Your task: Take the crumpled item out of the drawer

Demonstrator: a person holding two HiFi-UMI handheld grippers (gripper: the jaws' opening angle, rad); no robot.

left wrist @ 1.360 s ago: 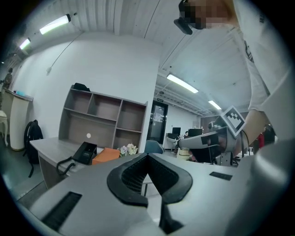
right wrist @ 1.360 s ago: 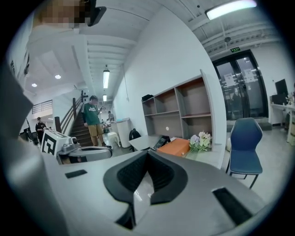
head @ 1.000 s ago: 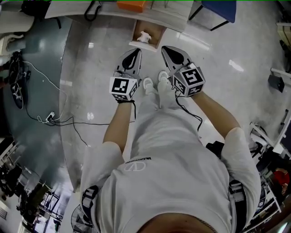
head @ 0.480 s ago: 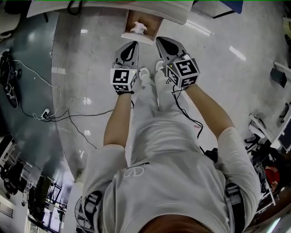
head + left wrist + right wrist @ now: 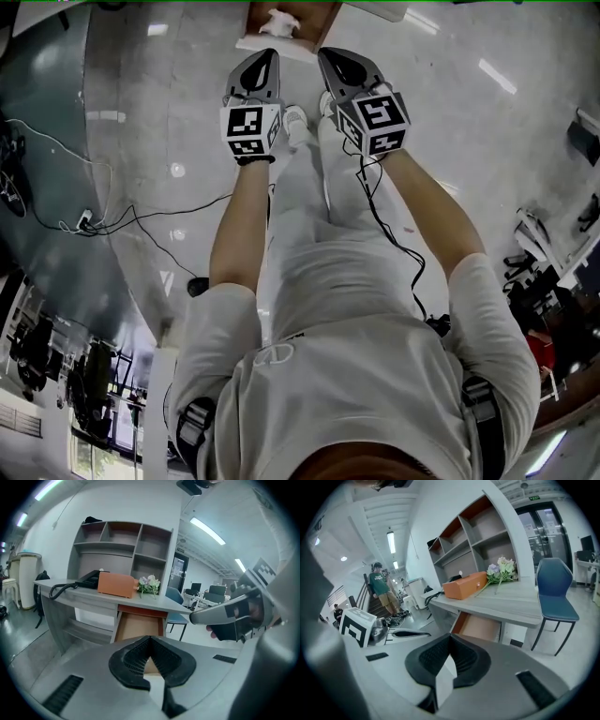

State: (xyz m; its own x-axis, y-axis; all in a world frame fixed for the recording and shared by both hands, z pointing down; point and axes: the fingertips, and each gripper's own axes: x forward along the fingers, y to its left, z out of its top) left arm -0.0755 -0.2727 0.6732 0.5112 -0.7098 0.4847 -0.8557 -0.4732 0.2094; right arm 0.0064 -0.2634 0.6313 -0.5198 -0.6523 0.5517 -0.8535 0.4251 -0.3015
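While the crumpled item [image 5: 278,21] lies untouched in the open drawer [image 5: 321,17], the left gripper [image 5: 268,56] and right gripper [image 5: 329,56] hang closed and empty.

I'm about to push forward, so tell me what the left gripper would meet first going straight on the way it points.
Probably the open wood-coloured drawer under the grey desk: it sits right beyond the shut jaws of the left gripper, some way off; depth is unclear.

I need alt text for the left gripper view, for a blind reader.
The left gripper, shut and empty, points at an open drawer under a grey desk. An orange box, flowers and a telephone sit on the desk; the right gripper shows at right.
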